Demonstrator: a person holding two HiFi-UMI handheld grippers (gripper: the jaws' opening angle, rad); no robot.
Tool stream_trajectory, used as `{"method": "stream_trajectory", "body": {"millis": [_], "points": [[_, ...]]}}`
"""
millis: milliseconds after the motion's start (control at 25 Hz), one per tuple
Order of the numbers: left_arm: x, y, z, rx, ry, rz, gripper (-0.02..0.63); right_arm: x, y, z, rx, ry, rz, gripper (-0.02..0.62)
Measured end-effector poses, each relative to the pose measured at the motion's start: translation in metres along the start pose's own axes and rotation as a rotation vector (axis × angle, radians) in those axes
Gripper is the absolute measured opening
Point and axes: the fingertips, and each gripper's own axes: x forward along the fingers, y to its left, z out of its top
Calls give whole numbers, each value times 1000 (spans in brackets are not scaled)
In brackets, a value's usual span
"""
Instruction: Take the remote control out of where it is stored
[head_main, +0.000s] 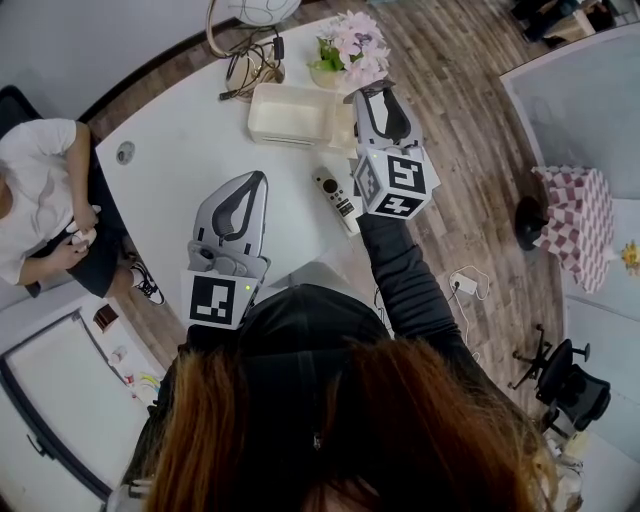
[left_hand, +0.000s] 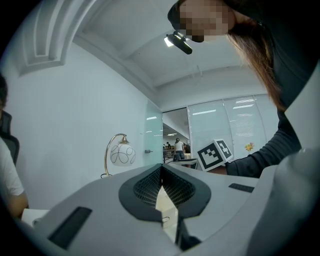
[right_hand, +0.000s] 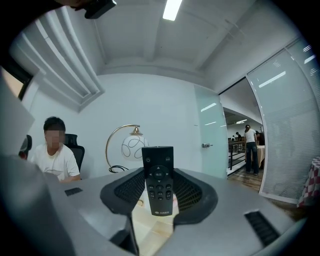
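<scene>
A black remote control (right_hand: 158, 182) stands upright between the jaws of my right gripper (right_hand: 159, 172), buttons facing the camera, and the gripper is shut on it. In the head view that right gripper (head_main: 372, 92) is raised over the right end of an open cream storage box (head_main: 290, 112) on the white table (head_main: 190, 140); the remote itself is hard to make out there. My left gripper (head_main: 258, 178) hovers nearer the table's front, its jaws closed tip to tip with nothing in them. In its own view the left gripper (left_hand: 161, 168) points level.
A second, light-coloured remote (head_main: 335, 197) lies on the table between the two grippers. Pink flowers (head_main: 350, 48) stand behind the box, and a globe lamp (head_main: 250, 30) stands with cables at the back. A person (head_main: 40, 200) sits at the table's left end.
</scene>
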Motion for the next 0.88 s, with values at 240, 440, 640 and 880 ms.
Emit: {"method": "stream_trajectory", "body": {"millis": [240,440,640,880], "points": [[2,-2,0,-6,-1,-5,9,-29,22,4,-9,28,97,186],[2,-4,2,-8,-9,-8,9,-60,42,-14,-29,120,192,186],[3,-5,1,-9,-10,-10,9,-89,59,-58,19,269,278,186],[2,-6,1,-28,-12,-10,9,-119,81,-118,34,492,374,186]]}}
